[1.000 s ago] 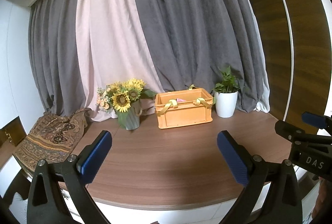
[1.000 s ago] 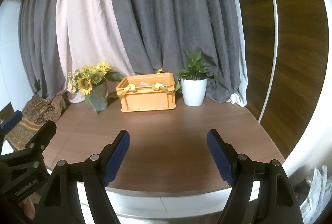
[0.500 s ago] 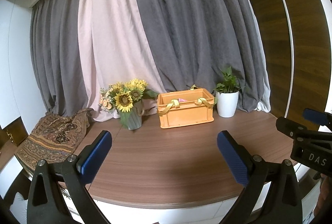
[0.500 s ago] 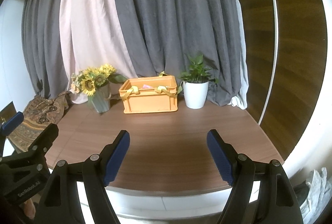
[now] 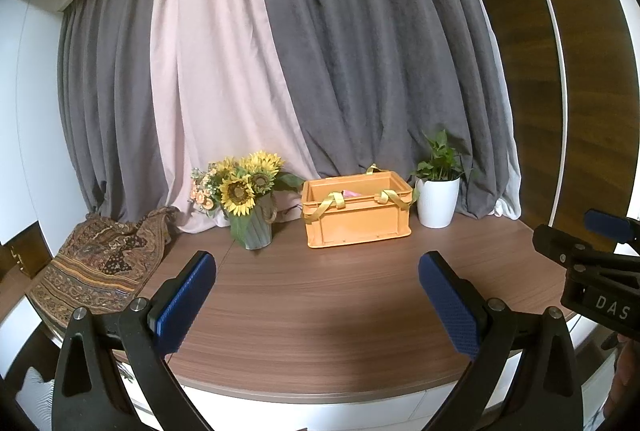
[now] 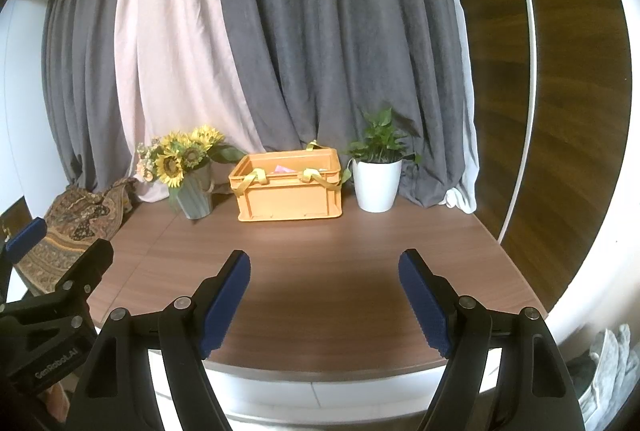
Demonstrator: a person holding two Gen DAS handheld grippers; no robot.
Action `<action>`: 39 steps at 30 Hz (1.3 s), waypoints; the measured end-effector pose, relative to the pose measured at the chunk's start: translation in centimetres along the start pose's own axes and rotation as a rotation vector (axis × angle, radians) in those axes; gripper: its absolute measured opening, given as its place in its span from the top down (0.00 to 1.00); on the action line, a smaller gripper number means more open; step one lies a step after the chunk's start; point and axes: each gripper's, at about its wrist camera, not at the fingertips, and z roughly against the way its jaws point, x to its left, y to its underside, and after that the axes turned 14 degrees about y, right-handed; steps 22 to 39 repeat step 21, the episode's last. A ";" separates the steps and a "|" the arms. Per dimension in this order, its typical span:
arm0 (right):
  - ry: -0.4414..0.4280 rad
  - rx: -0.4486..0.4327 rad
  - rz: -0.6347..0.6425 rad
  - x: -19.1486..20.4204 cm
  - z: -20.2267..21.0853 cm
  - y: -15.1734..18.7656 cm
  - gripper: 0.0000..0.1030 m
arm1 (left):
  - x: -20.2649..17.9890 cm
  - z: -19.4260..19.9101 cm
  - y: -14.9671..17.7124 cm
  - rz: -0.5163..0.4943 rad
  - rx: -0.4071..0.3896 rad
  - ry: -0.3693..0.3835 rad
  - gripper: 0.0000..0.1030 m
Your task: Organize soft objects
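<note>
The orange crate (image 5: pixel 356 211) stands at the back of the tabletop (image 5: pixel 320 295), centre frame, its long axis running left to right, with yellow straps (image 5: pixel 330 201) draped over its front rim. It sits between the sunflower vase (image 5: pixel 252 227) and the white plant pot (image 5: pixel 438 201). A patterned cloth (image 5: pixel 100 263) lies at lower left. The left hand-held gripper (image 5: pixel 316 283) and right hand-held gripper (image 6: pixel 324 279) both gape wide, holding nothing.

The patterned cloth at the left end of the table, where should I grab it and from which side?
Probably the bunched fold at the top of the patterned cloth, where it heaps against the curtain. Come from above with the left tongs, open: that ridge stands proud, the rest lies flat or hangs over the table edge.
</note>
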 end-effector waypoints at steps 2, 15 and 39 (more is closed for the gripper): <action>0.001 0.000 -0.001 0.0 0.0 -0.1 0.24 | 0.0 0.0 0.1 -0.003 0.001 -0.003 0.00; 0.005 0.007 0.000 0.1 -0.5 -0.3 0.24 | -0.3 -0.2 -0.1 -0.003 0.012 0.012 0.00; 0.008 0.007 0.000 0.1 -0.4 -0.1 0.24 | -0.3 -0.2 0.0 -0.001 0.010 0.015 0.00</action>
